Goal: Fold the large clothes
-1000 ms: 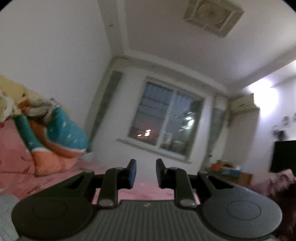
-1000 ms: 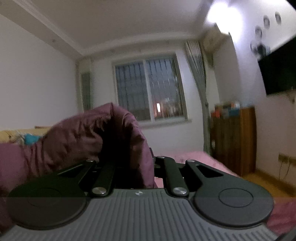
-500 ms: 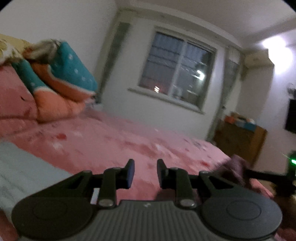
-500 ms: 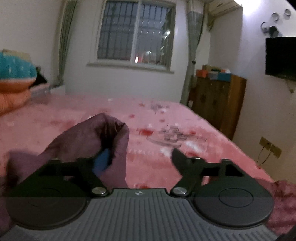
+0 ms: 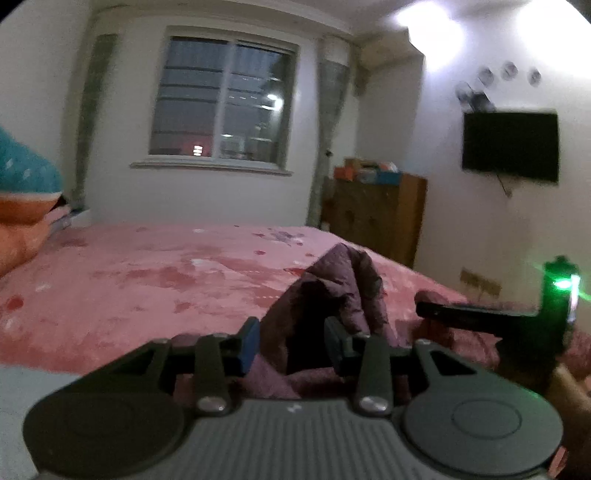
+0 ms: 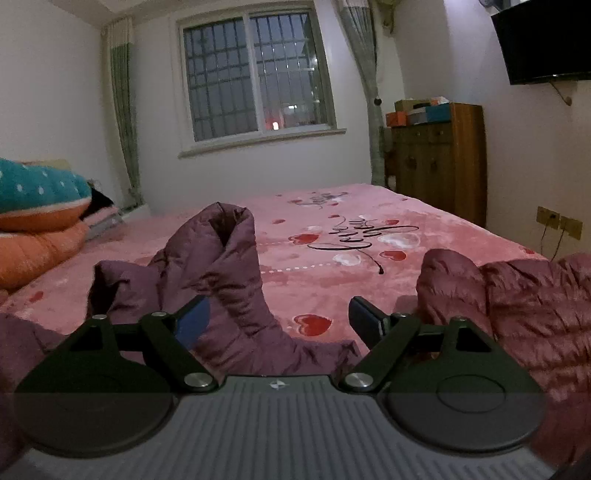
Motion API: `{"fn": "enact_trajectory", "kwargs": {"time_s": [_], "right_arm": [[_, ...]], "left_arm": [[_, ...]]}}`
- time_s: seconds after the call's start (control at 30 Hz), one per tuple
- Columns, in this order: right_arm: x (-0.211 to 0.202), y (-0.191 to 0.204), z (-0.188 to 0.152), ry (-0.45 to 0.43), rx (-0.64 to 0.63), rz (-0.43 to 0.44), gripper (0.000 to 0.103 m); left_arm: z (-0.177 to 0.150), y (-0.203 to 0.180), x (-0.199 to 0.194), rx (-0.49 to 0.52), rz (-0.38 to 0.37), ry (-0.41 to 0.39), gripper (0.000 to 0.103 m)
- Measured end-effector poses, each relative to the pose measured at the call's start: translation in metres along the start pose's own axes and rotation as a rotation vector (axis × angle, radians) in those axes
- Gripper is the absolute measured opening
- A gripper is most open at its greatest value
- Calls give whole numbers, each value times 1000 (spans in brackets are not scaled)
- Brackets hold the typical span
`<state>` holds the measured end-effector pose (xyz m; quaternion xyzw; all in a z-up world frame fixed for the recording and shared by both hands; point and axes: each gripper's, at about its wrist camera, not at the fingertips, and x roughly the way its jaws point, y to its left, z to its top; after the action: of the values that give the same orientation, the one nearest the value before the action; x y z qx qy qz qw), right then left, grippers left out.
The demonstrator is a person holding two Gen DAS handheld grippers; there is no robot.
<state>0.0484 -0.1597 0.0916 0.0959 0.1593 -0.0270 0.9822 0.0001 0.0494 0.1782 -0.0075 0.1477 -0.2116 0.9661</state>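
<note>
Nearest, the left gripper (image 5: 290, 341) is opening its fingers around a raised fold of the purple quilted jacket (image 6: 229, 266). The right gripper (image 6: 282, 317) has its fingers spread wide, gripping nothing. The jacket lies on a pink heart-patterned bed (image 6: 332, 236). Beyond stand a wooden cabinet (image 6: 436, 158) and a barred window (image 6: 255, 74).

dim indoor | ceiling light (image 5: 430, 22) glare | left view blurred | fisheye-bent edges | window (image 6: 255, 74) dark
</note>
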Motion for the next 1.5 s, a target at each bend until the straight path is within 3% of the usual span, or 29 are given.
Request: {"fn": "enact_trajectory", "kwargs": {"time_s": [0.13,0.27,0.33,0.5,0.57,0.63,0.73,1.07,1.33,1.5], "right_arm": [[-6,-1,-16,6,-10,63,103],[-6,0,-19,14,-37,78,103],[-9,-4,-20,-6,-34,95,103],[-6,-17,-20,-19,16,114,103],[-3,-23,-22,-4,47,126,103],[0,-28,-23,11,78,131,103],[4,-32,-29,41,107,154,103],[-9,-4,-30,26,39,256,103],[-26,33,-44,20,-88,380,103],[-27,45,-57,-11,-186,375,103]], "left_arm": [[6,-7,44,94,7,100,45],[11,-9,94,99,15,285,45],[12,-3,120,49,9,358,45],[1,-3,171,83,91,497,44],[-5,-4,183,96,117,530,38],[-10,-4,190,123,154,543,19],[-3,2,190,116,212,492,8],[78,29,193,137,435,202,4],[111,39,245,128,489,104,4],[128,49,278,136,524,45,4]]}}
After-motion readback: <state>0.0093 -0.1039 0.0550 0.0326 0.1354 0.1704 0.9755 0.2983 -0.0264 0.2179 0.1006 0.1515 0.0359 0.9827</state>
